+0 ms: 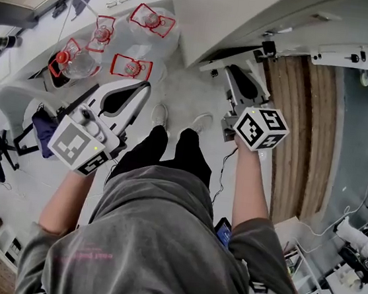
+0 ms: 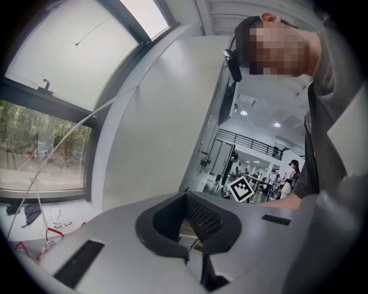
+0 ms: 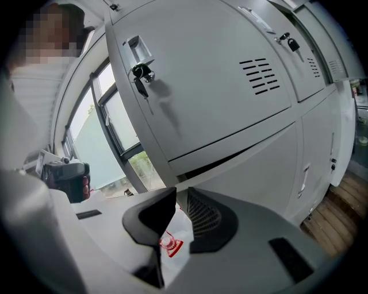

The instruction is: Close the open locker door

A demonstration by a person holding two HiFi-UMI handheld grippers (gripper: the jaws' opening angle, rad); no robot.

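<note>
Our grey shirt [image 1: 153, 239] fills the bottom of the head view. The left gripper [image 2: 187, 212] has its jaws a little apart with nothing between them. The right gripper [image 3: 180, 207] likewise shows a narrow gap and holds nothing. Neither touches anything. Beyond our shoes [image 1: 159, 115] the floor [image 1: 184, 90] lies bare up to the lockers [image 3: 313, 143]. Ahead of and above the right gripper is the door [image 3: 201, 86], with a key [image 3: 141, 80] dangling from its lock. A dark gap runs under its lower edge, so we judge it ajar. We take this as the approach, before any contact. Next we would need to set a gripper flat against the door's face, on the lock side but off the key, and press it home. Bottles [image 1: 130, 66] stand on the floor to our left, well apart from the door, and a wood strip [image 1: 303, 124] runs along our right. Between them we have room to step in.
</note>
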